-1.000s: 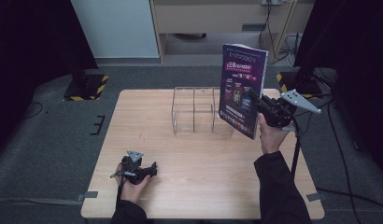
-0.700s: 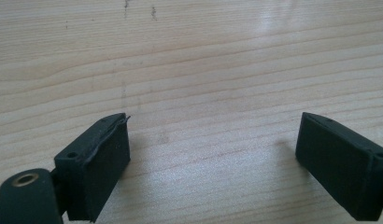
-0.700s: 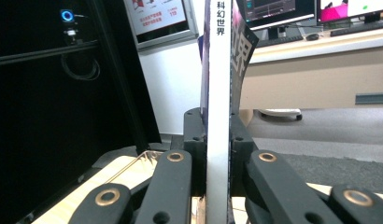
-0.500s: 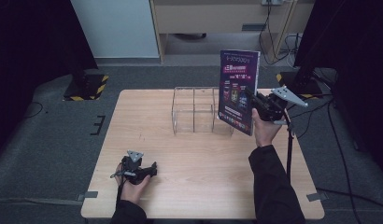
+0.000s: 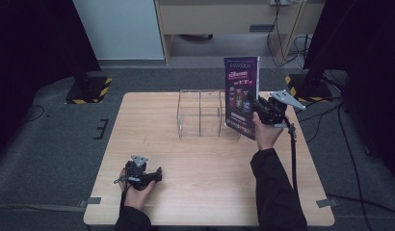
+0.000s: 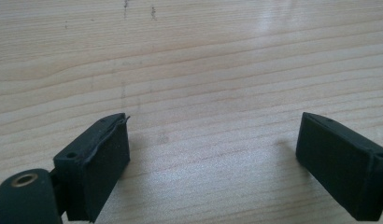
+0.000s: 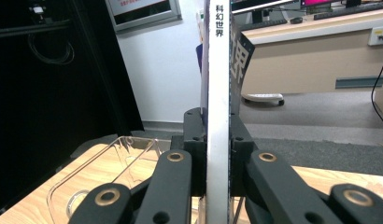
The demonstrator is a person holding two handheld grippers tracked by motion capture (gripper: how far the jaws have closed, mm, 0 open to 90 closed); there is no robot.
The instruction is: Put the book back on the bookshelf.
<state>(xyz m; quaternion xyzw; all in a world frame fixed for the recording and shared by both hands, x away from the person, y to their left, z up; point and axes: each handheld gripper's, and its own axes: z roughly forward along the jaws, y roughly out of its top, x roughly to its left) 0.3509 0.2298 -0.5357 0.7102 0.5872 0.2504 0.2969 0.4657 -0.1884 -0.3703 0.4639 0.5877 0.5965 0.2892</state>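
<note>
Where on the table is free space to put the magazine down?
Bare wood lies between the clear rack and the left gripper, and along the table left of the rack. It is crowded at the rack's right end, where the right gripper holds the magazine.

clear rack mid-table, near side seemingly open

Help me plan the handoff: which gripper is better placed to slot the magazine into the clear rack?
Right gripper: shut on the upright magazine beside the rack. Left gripper rests open, far away.
</note>
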